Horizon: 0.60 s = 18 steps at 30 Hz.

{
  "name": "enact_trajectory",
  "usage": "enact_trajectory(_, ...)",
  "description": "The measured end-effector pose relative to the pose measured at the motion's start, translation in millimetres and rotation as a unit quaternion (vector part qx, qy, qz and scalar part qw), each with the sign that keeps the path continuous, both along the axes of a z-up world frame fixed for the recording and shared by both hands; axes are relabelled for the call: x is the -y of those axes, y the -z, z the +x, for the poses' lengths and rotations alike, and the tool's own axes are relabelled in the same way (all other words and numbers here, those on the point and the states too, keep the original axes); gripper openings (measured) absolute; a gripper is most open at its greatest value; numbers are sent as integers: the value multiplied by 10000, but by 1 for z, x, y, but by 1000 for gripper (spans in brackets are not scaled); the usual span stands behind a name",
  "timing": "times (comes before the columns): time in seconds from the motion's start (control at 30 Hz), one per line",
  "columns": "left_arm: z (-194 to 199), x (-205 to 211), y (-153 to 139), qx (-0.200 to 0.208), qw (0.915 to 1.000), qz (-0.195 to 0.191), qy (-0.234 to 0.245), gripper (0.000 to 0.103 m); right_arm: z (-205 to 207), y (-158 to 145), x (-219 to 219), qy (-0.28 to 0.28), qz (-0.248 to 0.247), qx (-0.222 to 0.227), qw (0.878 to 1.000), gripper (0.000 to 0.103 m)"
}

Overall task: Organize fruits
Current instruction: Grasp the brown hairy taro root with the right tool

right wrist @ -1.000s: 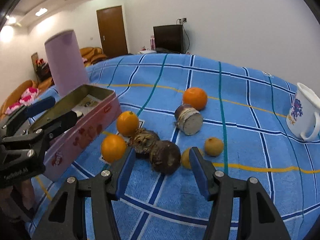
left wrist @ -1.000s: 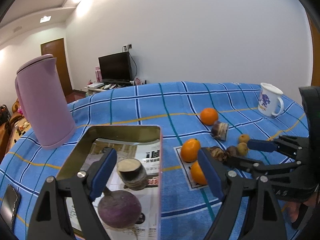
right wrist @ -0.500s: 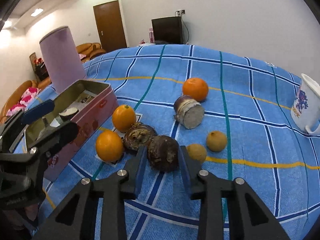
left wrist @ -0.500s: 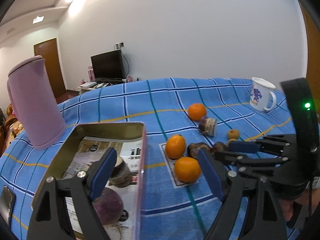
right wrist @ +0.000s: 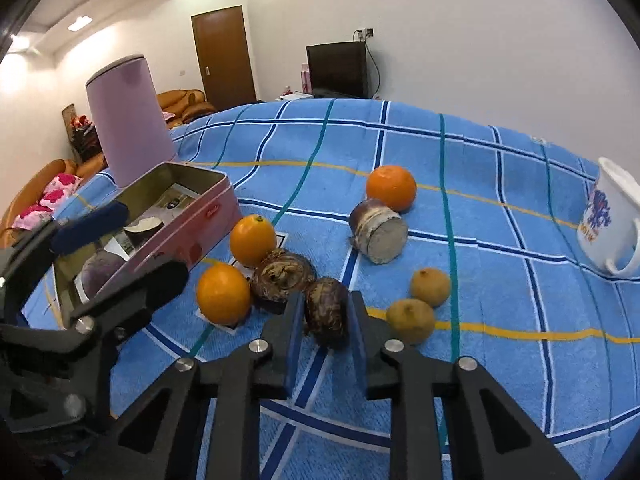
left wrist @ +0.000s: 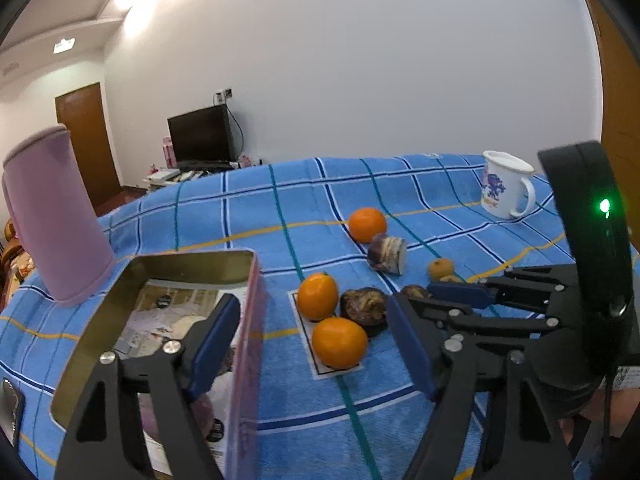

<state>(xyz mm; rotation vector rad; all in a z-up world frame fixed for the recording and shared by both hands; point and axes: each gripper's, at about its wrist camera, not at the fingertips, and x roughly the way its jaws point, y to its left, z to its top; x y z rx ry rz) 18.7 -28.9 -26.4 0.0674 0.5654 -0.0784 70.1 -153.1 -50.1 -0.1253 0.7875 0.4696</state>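
Note:
My right gripper [right wrist: 324, 320] is shut on a dark brown round root [right wrist: 326, 312] resting on the blue checked cloth; it also shows in the left wrist view [left wrist: 416, 292]. Beside it lie a second brown root [right wrist: 282, 276], three oranges [right wrist: 222, 294] [right wrist: 253, 240] [right wrist: 391, 187], a cut taro piece [right wrist: 378, 230] and two small brown fruits [right wrist: 410, 320] [right wrist: 431, 287]. My left gripper [left wrist: 312, 340] is open and empty, over the right edge of the pink tin [left wrist: 252, 320]. The tin holds a purple round root [right wrist: 96, 278] and a cut taro piece [right wrist: 143, 228].
A tall pink jug [left wrist: 52, 216] stands behind the tin. A white mug [left wrist: 502, 190] stands at the far right. A dark phone [left wrist: 8, 408] lies at the left edge of the cloth. A white card [left wrist: 320, 344] lies under two oranges.
My right gripper has closed from wide open onto the dark brown root. My left gripper has shifted right, from over the tin's inside to its right edge, still open.

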Motion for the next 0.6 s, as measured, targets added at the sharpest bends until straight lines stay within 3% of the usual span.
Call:
enact_trajectory(0.27,0,0,6,-55,9999,84,6,76,7,6,0,-9,33,-248,9997,28)
enact_trajectory(0.37,2,-4,8,-139,9999,-52,30,77,13,9,1,23,76,-365,9993,31)
enact_trajectory(0.5,-1,-1,7,-97,9999,7,109,77,17,10,8,65,332,-481,9983,31)
enact_trajectory(0.6,-3,3,7,-94,9997,26,214,73,12,5,7,122,243,-288,9992,25)
